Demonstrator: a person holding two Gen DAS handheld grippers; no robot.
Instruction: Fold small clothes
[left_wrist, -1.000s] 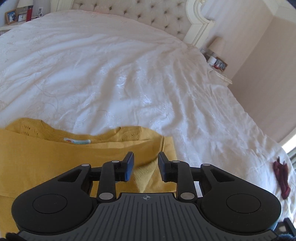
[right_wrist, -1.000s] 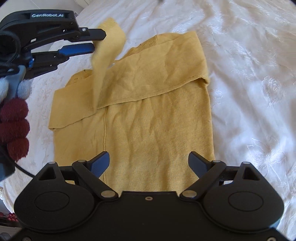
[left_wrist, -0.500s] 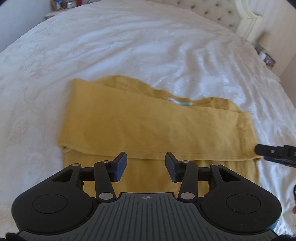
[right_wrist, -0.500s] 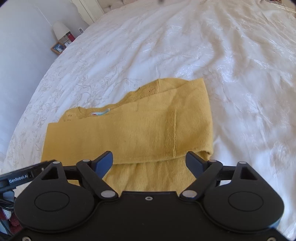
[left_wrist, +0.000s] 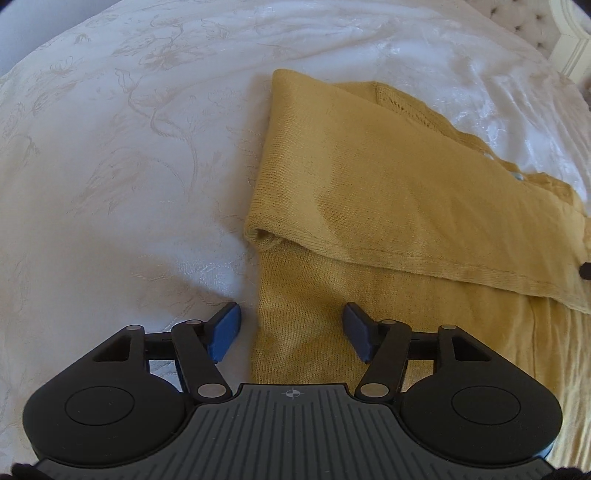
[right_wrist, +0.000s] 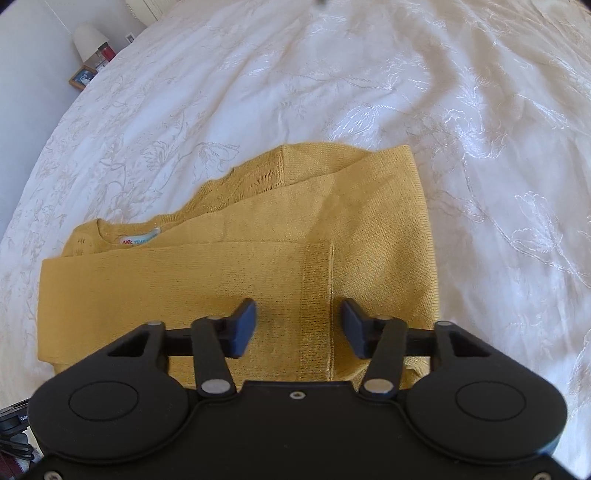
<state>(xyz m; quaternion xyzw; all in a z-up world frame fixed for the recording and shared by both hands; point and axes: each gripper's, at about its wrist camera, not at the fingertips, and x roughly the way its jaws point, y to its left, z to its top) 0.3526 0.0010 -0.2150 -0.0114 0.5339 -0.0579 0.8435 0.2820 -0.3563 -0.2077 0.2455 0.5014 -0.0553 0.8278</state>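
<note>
A mustard-yellow knit sweater (left_wrist: 388, 192) lies flat on the white bedspread (left_wrist: 122, 155), with both sleeves folded across the chest; it also shows in the right wrist view (right_wrist: 258, 236), its neck label (right_wrist: 142, 239) at the left. My left gripper (left_wrist: 291, 332) is open and empty, low over the sweater's left side edge below the folded sleeve. My right gripper (right_wrist: 297, 326) is open and empty, over the ribbed cuff of the top sleeve (right_wrist: 317, 280).
The embroidered white bedspread (right_wrist: 443, 110) spreads all around the sweater. A lamp and picture frames (right_wrist: 90, 55) stand on a bedside table at the far left. The tufted headboard (left_wrist: 565, 26) is at the top right.
My left gripper let go of the sleeve, which now lies across the chest, and has come down to the sweater's left edge, jaws wider. My right gripper moved in over the sleeves, jaws narrower.
</note>
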